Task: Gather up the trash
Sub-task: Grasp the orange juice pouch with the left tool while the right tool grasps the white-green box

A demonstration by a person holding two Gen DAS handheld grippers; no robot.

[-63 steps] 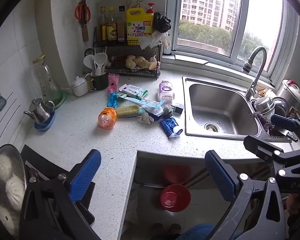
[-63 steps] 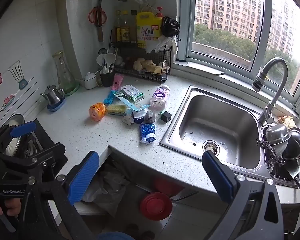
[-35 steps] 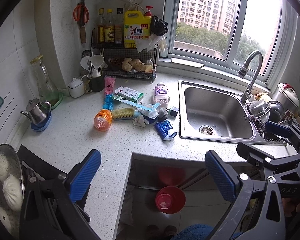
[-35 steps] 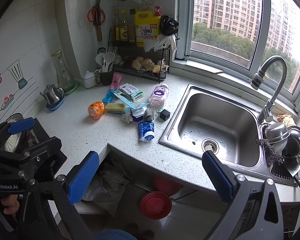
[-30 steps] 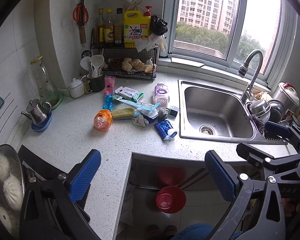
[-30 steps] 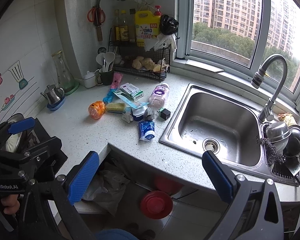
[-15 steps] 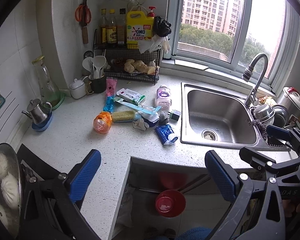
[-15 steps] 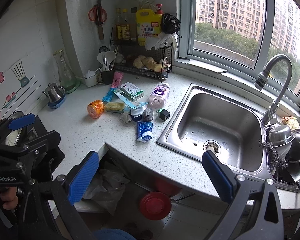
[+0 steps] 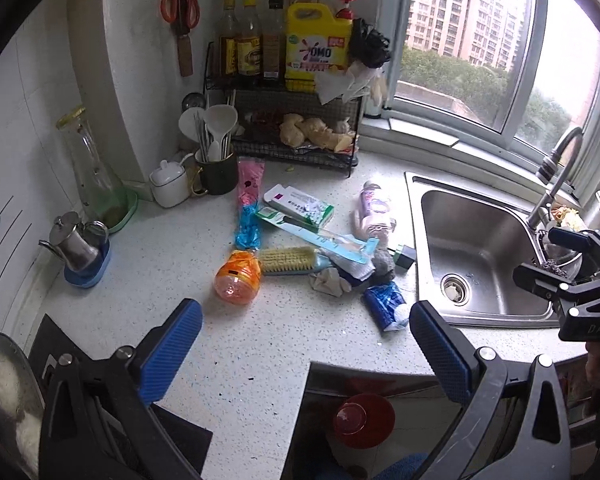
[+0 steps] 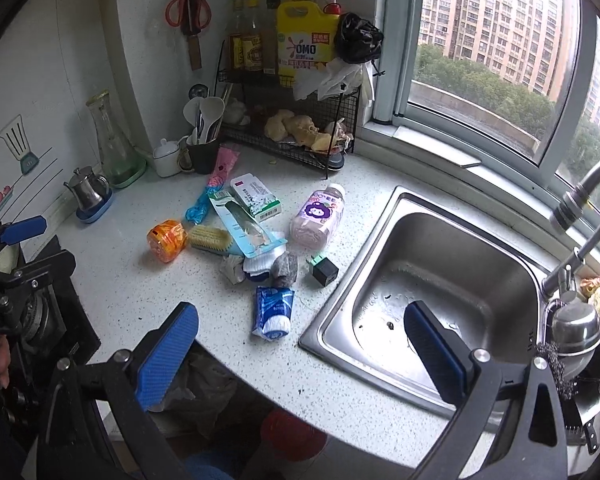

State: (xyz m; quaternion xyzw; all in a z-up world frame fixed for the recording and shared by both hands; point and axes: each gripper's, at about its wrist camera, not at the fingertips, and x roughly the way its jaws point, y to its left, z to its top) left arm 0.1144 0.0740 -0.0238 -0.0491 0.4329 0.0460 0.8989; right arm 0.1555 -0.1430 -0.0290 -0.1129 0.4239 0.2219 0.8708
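Observation:
A heap of trash lies on the speckled counter (image 9: 148, 264): an orange crushed container (image 9: 237, 277) (image 10: 167, 239), a scrub brush (image 9: 288, 260), a blue-white packet (image 9: 386, 306) (image 10: 273, 311), a pink bottle (image 9: 372, 210) (image 10: 318, 216), a green-white box (image 9: 300, 204), a blue toothbrush package (image 10: 246, 226), crumpled tissue (image 9: 330, 282), a small black cube (image 10: 324, 270). My left gripper (image 9: 300, 346) is open and empty, above the counter's front edge. My right gripper (image 10: 296, 350) is open and empty, near the blue-white packet.
A steel sink (image 10: 440, 280) with faucet (image 10: 580, 200) lies to the right. A wire rack (image 9: 292, 132) with bottles, a utensil cup (image 9: 216, 172), a glass carafe (image 9: 92, 176) and a small kettle (image 9: 78, 246) stand at the back. A red bin (image 9: 362, 420) sits under the counter.
Both grippers have moved forward toward the counter and trash heap; the objects look larger. Nothing was grasped and the trash has not moved.

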